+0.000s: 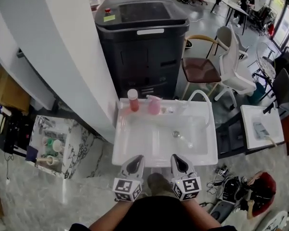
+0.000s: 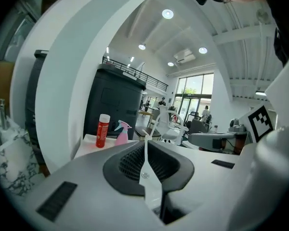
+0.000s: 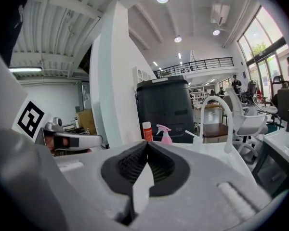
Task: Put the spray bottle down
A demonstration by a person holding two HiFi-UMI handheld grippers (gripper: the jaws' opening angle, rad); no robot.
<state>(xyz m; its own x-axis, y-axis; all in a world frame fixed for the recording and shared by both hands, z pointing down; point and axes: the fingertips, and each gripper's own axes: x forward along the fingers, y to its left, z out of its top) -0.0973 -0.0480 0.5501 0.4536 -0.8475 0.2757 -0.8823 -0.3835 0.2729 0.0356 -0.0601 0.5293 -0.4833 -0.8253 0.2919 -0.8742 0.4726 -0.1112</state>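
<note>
Head view: the pink spray bottle [image 1: 154, 105] stands upright on the back ledge of the white sink [image 1: 135, 146], just beside a red bottle [image 1: 133, 100]. The left gripper [image 1: 135, 162] and the right gripper [image 1: 178, 161] hang at the sink's near edge, each with its jaws pressed together on nothing.

This looks like a large open office or test hall, not a home. Just ahead of the left tongs [image 1: 136, 158] and the right tongs [image 1: 177, 157] a white sink [image 1: 118, 150] stands alone on a polished stone floor [image 1: 48, 201]. Beyond it is a big black machine [image 1: 142, 47]. Further off, to the right of the tongs, are office chairs [image 1: 231, 64], long desks [image 1: 229, 5] with people, tall windows [image 2: 195, 88] and an upper gallery railing [image 3: 197, 64].
</note>
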